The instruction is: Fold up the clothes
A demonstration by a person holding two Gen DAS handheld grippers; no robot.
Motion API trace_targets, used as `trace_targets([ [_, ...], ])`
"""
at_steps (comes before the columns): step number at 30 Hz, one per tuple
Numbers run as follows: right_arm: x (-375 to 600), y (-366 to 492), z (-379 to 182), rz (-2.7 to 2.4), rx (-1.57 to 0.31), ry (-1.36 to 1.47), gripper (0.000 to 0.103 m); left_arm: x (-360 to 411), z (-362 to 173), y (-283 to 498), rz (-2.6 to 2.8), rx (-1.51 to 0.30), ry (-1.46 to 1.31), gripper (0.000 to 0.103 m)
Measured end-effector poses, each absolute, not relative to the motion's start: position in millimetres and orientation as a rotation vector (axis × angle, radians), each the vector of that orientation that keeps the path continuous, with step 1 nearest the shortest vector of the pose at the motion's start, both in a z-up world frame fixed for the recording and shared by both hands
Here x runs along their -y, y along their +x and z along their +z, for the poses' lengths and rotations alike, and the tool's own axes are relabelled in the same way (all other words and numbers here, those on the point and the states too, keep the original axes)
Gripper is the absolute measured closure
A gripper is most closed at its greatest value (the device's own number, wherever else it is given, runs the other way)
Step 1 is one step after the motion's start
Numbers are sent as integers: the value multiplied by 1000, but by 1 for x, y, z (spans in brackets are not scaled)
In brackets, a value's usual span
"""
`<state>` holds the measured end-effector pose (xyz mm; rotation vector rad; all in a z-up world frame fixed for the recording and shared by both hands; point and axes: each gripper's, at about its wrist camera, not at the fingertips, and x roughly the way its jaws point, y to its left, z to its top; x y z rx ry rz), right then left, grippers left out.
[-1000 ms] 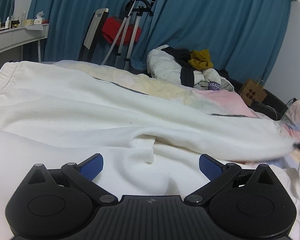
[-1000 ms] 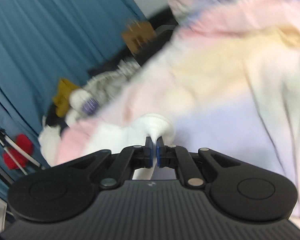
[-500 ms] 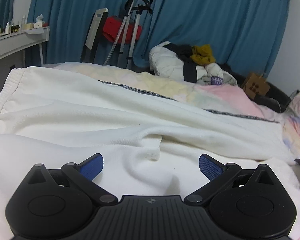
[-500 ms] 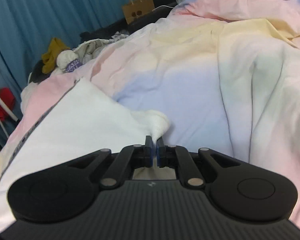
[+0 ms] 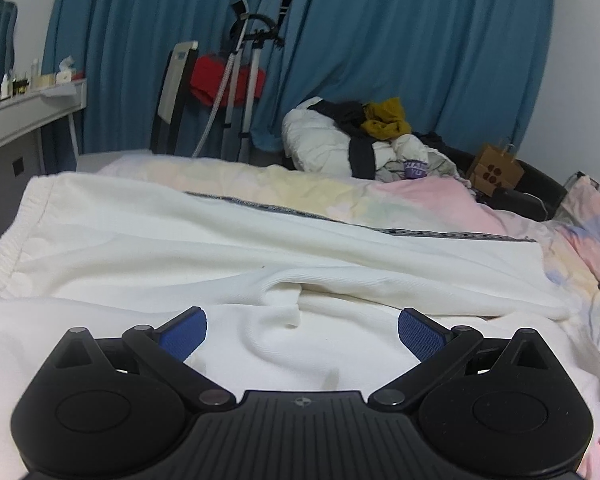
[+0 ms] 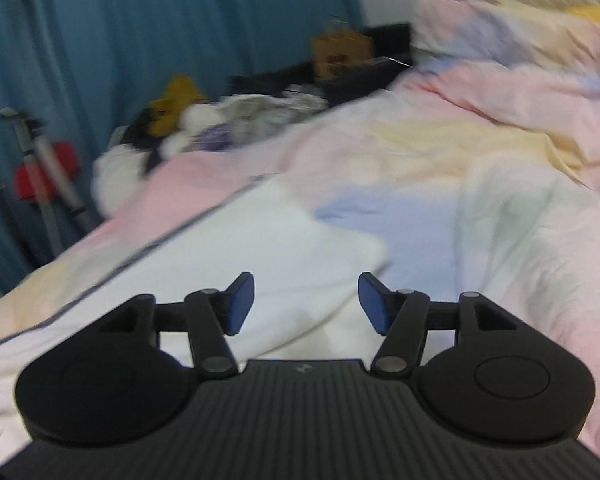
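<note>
White trousers (image 5: 228, 240) lie spread across a bed covered by a pastel quilt (image 6: 480, 168) in pink, yellow and pale blue patches. In the left wrist view the elastic waistband sits at the far left, and the two legs run rightward, the far leg lying flat with a dark printed stripe along its far edge, the near leg bunched in soft folds just in front of the left gripper (image 5: 302, 330). That gripper hangs just above the near leg with its blue pads spread wide and nothing pinched between them. In the blurred right wrist view, the right gripper (image 6: 306, 304) is above the leg's end; its jaws are opening, the pads stand clear of the white cloth, and the cloth lies loose on the quilt below them. A heap of clothes (image 5: 364, 144) with a mustard piece on top sits at the far side of the bed, a brown paper bag (image 5: 494, 170) to its right, and blue curtains (image 5: 400, 48) hang behind.
</note>
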<state>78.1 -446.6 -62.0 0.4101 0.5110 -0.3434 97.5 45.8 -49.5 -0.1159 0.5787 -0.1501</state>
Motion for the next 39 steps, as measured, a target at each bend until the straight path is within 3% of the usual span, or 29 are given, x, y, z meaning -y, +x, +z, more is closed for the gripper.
trace_targets([
  [2, 415, 67, -50, -277, -517, 382, 38, -43, -43, 85, -172, -577, -104, 0],
  [3, 398, 62, -44, -244, -521, 365, 27, -42, -40, 78, -180, -569, -95, 0],
  [5, 363, 50, -33, -171, -509, 329, 17, -40, -34, 63, -176, -551, -76, 0],
  [17, 244, 5, -25, 0, -467, 183, 18, -66, -21, -1, -130, -542, -126, 0],
  [30, 228, -2, -62, -8, -515, 133, 18, -114, -38, -8, -45, -655, -144, 0],
  [39, 226, 2, -71, -17, -534, 126, 18, -102, -47, 8, -20, -700, -139, 0],
])
